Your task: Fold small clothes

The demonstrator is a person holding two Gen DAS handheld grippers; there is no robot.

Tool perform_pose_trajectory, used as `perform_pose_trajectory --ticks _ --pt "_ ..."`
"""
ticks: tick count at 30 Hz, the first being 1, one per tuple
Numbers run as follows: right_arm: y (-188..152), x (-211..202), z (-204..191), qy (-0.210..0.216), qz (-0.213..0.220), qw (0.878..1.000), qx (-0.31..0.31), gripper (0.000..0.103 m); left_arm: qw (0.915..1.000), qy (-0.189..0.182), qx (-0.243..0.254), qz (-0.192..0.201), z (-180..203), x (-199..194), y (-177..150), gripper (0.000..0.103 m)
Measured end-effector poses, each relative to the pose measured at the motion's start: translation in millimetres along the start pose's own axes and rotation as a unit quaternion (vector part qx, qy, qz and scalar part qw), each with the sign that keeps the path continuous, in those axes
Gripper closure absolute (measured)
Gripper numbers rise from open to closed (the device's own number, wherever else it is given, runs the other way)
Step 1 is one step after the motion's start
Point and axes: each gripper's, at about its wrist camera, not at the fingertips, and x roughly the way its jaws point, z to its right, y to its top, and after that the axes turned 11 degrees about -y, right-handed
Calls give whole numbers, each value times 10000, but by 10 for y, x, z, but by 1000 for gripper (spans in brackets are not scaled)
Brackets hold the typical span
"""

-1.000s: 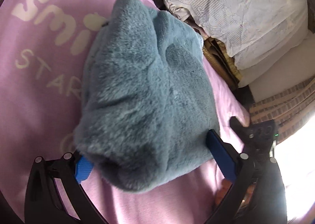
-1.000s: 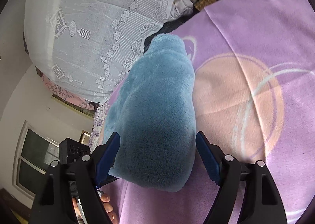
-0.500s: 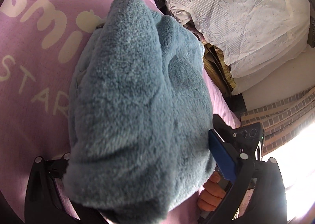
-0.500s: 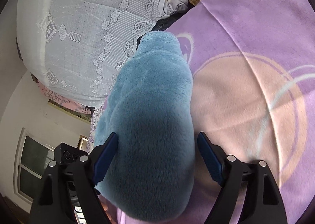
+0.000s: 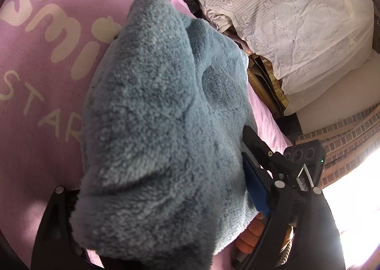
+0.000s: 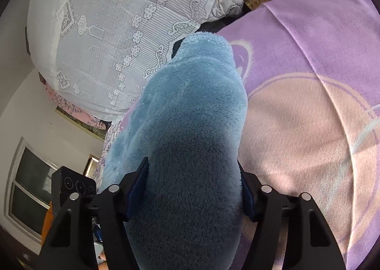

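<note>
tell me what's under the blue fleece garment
The blue fleece garment lies on a purple blanket with pale lettering, which shows all round it. The lettering partly runs beneath; anything else under it is covered.

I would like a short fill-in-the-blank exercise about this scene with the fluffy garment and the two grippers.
1. The fluffy garment between the grippers is ____ in colour.
2. It lies on a ____ blanket with pale printed letters.
3. The cover behind the garment is white ____.
4. The pads on the fingers of the left gripper are ____.

Missing words: blue; purple; lace; blue
</note>
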Motion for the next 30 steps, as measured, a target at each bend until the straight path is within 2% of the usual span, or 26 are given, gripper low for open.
perform_pose_trajectory --ticks 5,17,23,30 --pt "-56 -119 -157 -240 289 9981 -479 41 9994 46 329 -6 143 -29 -72 26" --pt "-136 -457 -101 -451 458 9966 -517 41 9957 156 914 -67 495 -31 -257 28" --pt "-273 -853 80 -581 521 9960 -431 43 9929 43 1136 -340 719 87 -496 28" --pt "-517 -1525 485 -864 683 9935 -296 43 9824 -30 1673 -832 1173 396 -1024 29"
